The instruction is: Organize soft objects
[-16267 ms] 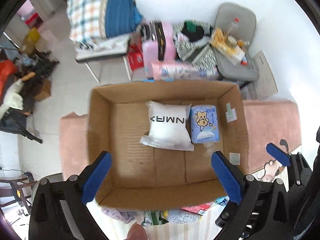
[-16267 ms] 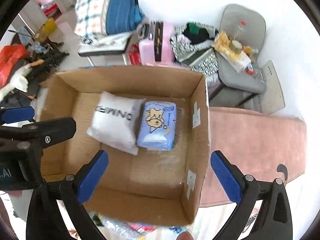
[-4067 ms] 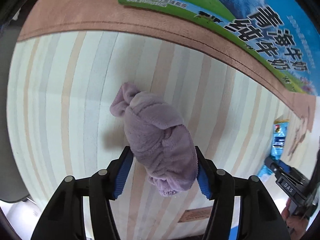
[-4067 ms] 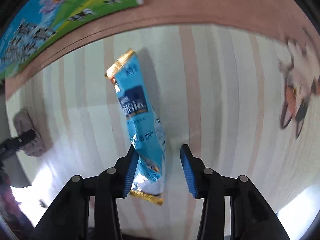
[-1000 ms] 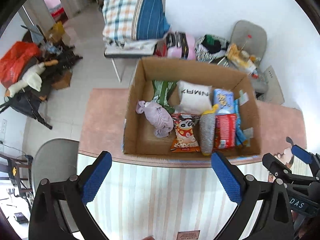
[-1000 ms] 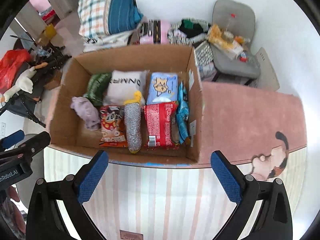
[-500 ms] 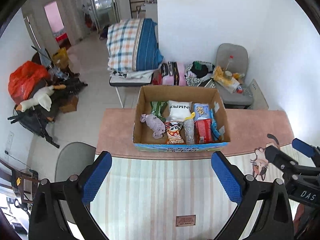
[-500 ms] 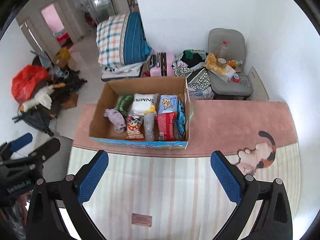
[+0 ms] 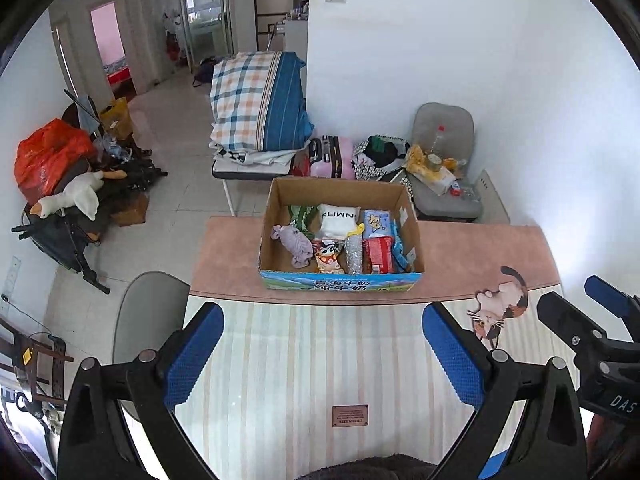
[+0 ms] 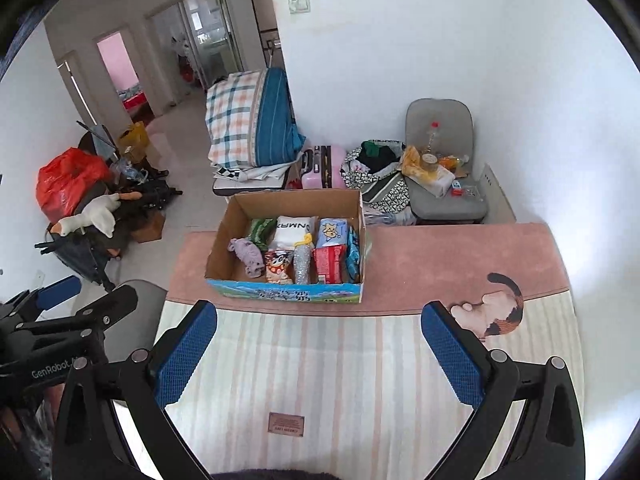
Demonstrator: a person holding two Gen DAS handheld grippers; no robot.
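Twice noted spread fingers: on the left gripper [image 9: 320, 316] and on the right gripper [image 10: 318, 312], with nothing between the blue pads. Held both above the striped mat [image 9: 312, 364], well apart from the cardboard box [image 9: 340, 282]. Found the soft things all inside this box, on the pink table cover [image 9: 228, 256]: purple plush [image 9: 294, 242] at the left, then cartoon snack bag [image 9: 329, 254], silver pack [image 9: 353, 254], red packet [image 9: 378, 254], blue packet [image 9: 400, 254]; behind them green pack [image 9: 300, 216], white pillow [image 9: 338, 216], light blue tissue pack [image 9: 376, 220].
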